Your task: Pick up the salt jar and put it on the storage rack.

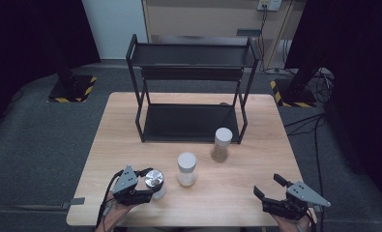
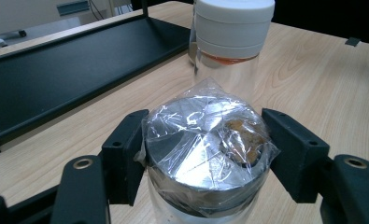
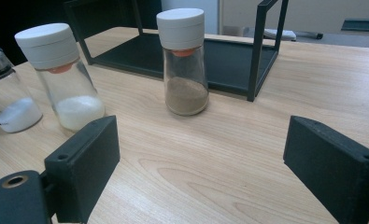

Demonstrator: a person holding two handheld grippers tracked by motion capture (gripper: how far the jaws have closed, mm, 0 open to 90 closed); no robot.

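Note:
A glass jar with a silver lid under clear film (image 1: 154, 181) (image 2: 205, 149) stands near the table's front left. My left gripper (image 1: 147, 192) (image 2: 205, 154) is shut on it, one jaw pressing each side of the lid. Just right of it stands a white-lidded shaker of white powder (image 1: 186, 169) (image 2: 229, 37) (image 3: 65, 79). A second white-lidded shaker holding brown powder (image 1: 221, 145) (image 3: 184, 65) is farther back, by the rack's front right leg. My right gripper (image 1: 268, 185) (image 3: 201, 154) rests open at the front right with nothing between its jaws. The silver-lidded jar (image 3: 4, 100) holds white powder.
A black two-shelf metal rack (image 1: 179, 123) (image 2: 56, 74) (image 3: 219, 56) stands at the back middle of the wooden table (image 1: 227, 193), both shelves bare. Bare wood lies between the shakers and my right gripper. Dark stands and cables are on the floor beyond.

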